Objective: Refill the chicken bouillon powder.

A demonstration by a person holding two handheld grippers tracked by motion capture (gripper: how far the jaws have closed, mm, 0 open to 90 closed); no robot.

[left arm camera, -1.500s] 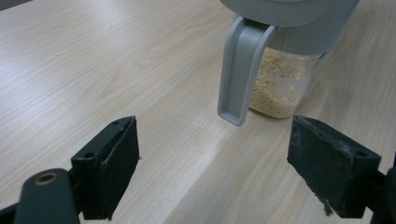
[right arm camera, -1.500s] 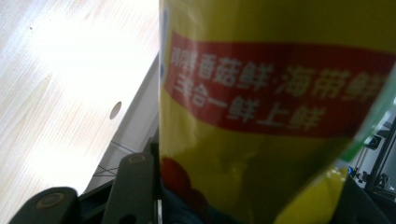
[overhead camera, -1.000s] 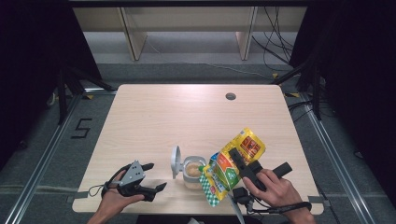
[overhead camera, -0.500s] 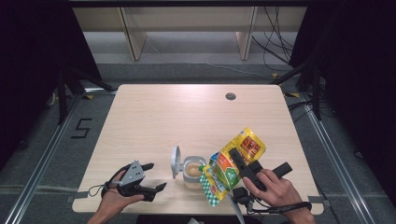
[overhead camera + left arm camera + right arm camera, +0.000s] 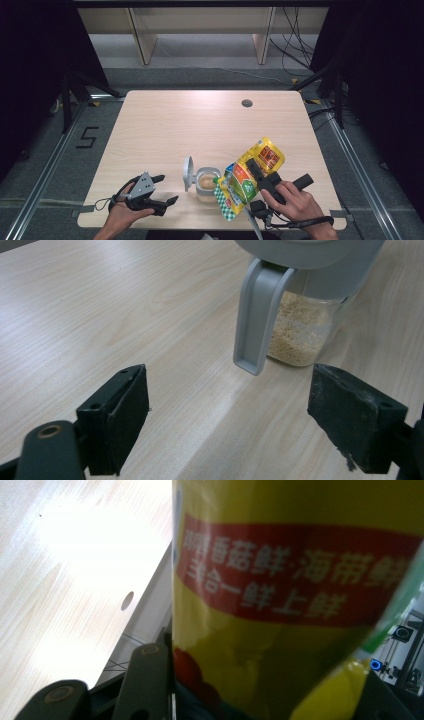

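Right tongs (image 5: 257, 172) grip a yellow pouch (image 5: 250, 177); left tongs (image 5: 162, 190) gape empty.
Pouch tilts over the open jar (image 5: 206, 182) on the bench (image 5: 200, 125).

Pale wood-grain desk (image 5: 200, 120). Yellow pouch (image 5: 250, 175), red band, white characters, green-checked edge. Grey-lidded clear jar (image 5: 204, 182), beige granules. Black tongs (image 5: 240, 430).
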